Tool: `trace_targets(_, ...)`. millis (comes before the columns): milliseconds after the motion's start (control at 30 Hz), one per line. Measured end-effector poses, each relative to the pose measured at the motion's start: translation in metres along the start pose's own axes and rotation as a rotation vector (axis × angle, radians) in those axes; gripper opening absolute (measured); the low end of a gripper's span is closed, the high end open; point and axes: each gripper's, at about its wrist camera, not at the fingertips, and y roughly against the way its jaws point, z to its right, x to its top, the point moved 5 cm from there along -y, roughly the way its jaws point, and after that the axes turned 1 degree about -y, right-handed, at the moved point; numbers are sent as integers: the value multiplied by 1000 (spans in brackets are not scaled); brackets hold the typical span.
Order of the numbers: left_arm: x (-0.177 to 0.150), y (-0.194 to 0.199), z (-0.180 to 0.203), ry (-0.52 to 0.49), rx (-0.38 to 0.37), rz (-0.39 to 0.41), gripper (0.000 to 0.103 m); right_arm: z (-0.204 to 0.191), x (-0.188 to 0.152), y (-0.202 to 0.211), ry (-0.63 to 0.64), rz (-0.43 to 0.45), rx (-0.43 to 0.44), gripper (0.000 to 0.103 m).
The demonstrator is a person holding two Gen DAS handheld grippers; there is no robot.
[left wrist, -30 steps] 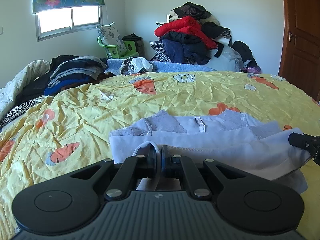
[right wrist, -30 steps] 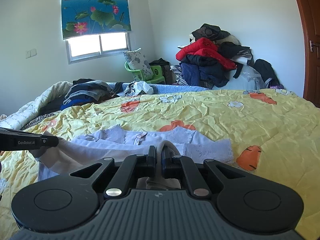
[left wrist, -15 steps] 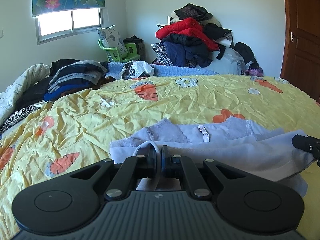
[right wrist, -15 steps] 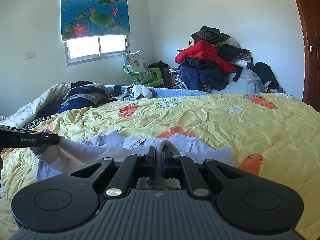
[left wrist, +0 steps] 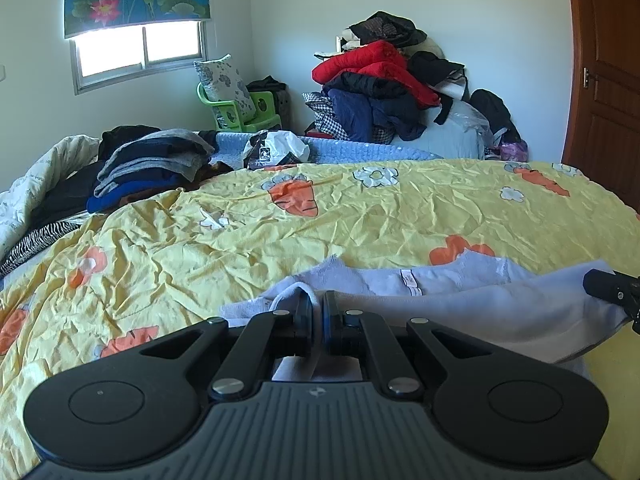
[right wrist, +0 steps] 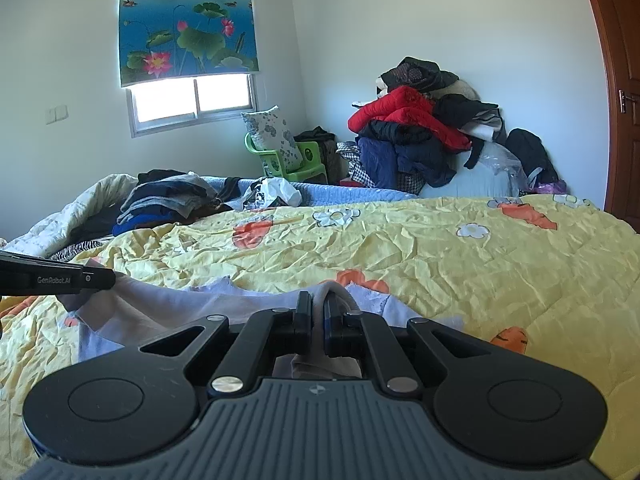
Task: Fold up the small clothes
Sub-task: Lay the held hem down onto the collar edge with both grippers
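Observation:
A pale lavender garment (left wrist: 460, 308) lies on the yellow carrot-print quilt (left wrist: 360, 220), its white neck label facing up. My left gripper (left wrist: 317, 300) is shut on the garment's near left hem, a fold of cloth bulging between the jaws. My right gripper (right wrist: 317, 300) is shut on the near right hem of the garment (right wrist: 180, 308) in the same way. Each gripper shows in the other's view: the right one at the right edge (left wrist: 608, 290), the left one at the left edge (right wrist: 60, 278). The held edge hangs raised and stretched between them.
A stack of folded dark and grey clothes (left wrist: 148, 164) sits at the bed's far left. A big heap of red, navy and black coats (left wrist: 384, 92) is piled against the far wall. A green plastic chair (left wrist: 240, 112) stands under the window, a brown door (left wrist: 604, 80) at right.
Both grippers have carried the held hem a little up and toward the far side of the bed. The raised cloth now covers more of the garment's far part.

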Motion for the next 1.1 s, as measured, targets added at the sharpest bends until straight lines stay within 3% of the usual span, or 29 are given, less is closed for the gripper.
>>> trace_targets(433, 12, -24, 7, -19, 1, -27, 5, 10, 11, -19, -15, -4, -8, 9)
trace_targets(1100, 5, -80, 18, -63, 28, -102, 5, 30, -5, -64, -48, -78, -21, 9)
